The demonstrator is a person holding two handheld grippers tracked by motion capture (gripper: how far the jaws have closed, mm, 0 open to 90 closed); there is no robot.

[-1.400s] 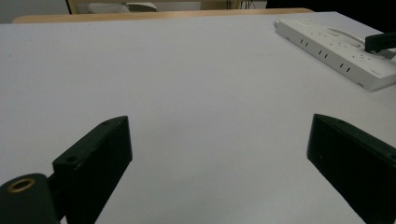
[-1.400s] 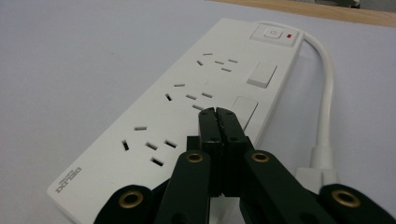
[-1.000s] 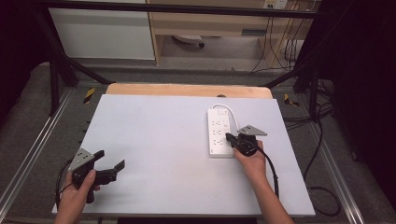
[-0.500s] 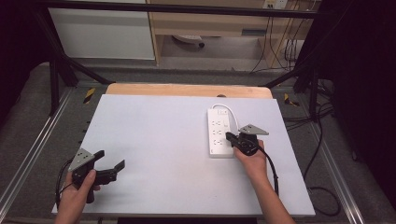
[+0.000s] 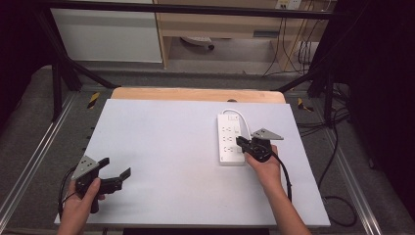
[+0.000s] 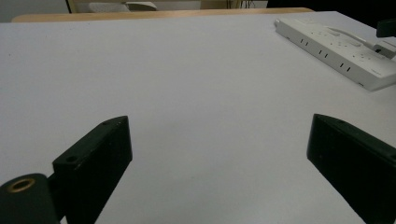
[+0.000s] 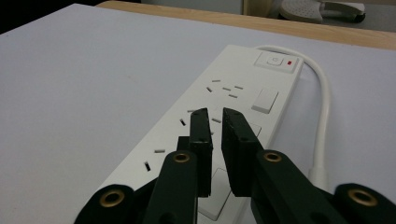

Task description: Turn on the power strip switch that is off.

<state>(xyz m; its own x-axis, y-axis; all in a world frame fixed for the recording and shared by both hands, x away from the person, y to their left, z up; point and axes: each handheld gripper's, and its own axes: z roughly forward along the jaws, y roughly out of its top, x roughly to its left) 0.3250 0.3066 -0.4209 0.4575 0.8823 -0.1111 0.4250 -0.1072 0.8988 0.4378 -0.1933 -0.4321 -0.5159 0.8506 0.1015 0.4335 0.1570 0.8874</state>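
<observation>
A white power strip (image 5: 229,141) lies on the right half of the white table top (image 5: 166,142), also seen in the left gripper view (image 6: 345,51) and the right gripper view (image 7: 243,91). My right gripper (image 5: 241,142) hovers low over the strip's near end, pointing along it. Its jaws (image 7: 215,113) have just been opening and stand a narrow slit apart, with nothing between them. My left gripper (image 5: 116,167) rests at the table's front left, held by a hand. It is wide open (image 6: 219,121) over bare table.
The strip's white cable (image 7: 322,112) loops from its far end, beside the switch with a red light (image 7: 275,60). A wooden edge (image 5: 195,94) borders the table's back. Metal rails and dark cables run along both sides on the floor.
Nothing has visibly moved in the high view. Both hands and the power strip stay where they were.
</observation>
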